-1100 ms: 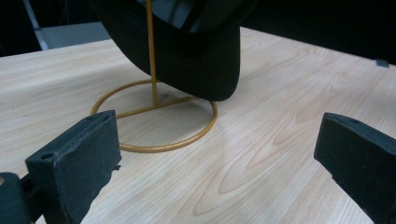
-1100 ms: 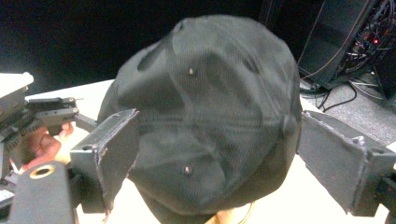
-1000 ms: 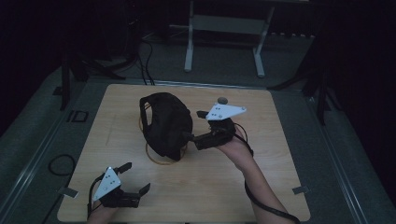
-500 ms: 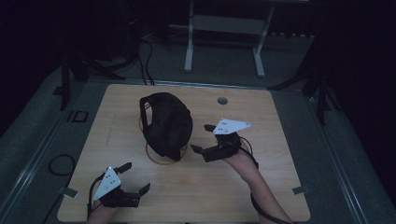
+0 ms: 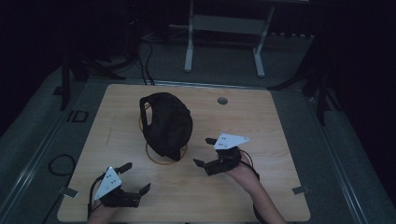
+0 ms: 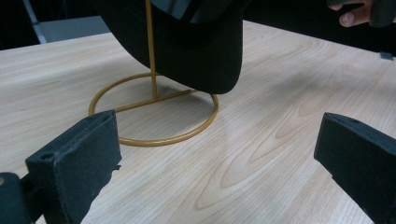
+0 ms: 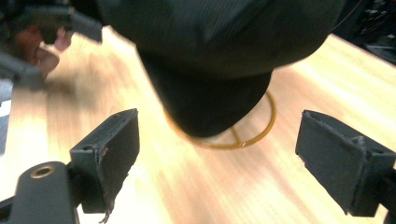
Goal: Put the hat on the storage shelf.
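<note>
A black cap [image 5: 167,121] hangs on a gold wire stand [image 5: 163,157] in the middle of the wooden table [image 5: 261,121]. The stand's ring base [image 6: 154,135] and thin upright rod lie ahead of my left gripper [image 6: 219,163], under the cap's brim [image 6: 205,60]. My left gripper [image 5: 136,179] rests near the front left edge, open and empty. My right gripper [image 5: 204,151] is just right of the stand's base, open and empty, pointing at the cap [image 7: 219,56] and the ring base [image 7: 252,135].
A round cable hole [image 5: 222,100] sits at the table's back right. A white metal frame [image 5: 224,32] stands on the floor behind the table. Cables [image 5: 60,163] lie on the floor to the left. The room around is dark.
My right gripper has drawn back from the cap's right side toward the person and lower, and now sits clear of the cap. The left gripper has stayed put.
</note>
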The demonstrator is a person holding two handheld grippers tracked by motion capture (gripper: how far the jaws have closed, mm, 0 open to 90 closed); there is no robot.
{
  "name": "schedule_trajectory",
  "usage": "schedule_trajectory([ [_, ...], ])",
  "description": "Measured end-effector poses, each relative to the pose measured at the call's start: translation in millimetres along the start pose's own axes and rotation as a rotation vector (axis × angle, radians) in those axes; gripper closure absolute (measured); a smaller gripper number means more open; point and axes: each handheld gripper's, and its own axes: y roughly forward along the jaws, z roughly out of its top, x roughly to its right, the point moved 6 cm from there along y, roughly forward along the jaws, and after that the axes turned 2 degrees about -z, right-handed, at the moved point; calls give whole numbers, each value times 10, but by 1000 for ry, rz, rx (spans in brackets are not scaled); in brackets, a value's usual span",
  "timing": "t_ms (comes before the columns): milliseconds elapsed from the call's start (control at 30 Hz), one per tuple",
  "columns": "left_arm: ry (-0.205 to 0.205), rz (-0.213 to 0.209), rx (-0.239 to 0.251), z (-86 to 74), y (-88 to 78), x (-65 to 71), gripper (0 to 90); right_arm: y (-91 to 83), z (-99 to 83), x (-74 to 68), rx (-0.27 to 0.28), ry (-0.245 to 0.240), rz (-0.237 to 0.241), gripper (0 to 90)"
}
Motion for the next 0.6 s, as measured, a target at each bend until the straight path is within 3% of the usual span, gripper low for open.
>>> schedule_trajectory([
  [167,-1,0,-10,-13,8,-4,9,41,-146,-84,-30,-27,32,132],
  [267,0,-1,-10,-15,4,-10,8,42,-205,-111,-10,-16,41,134],
  [433,-4,-4,-16,-27,11,-11,9,28,-288,-127,17,-45,34,138],
  [600,-3,-7,-20,-35,18,-10,9,14,-388,-119,1,-38,30,137],
])
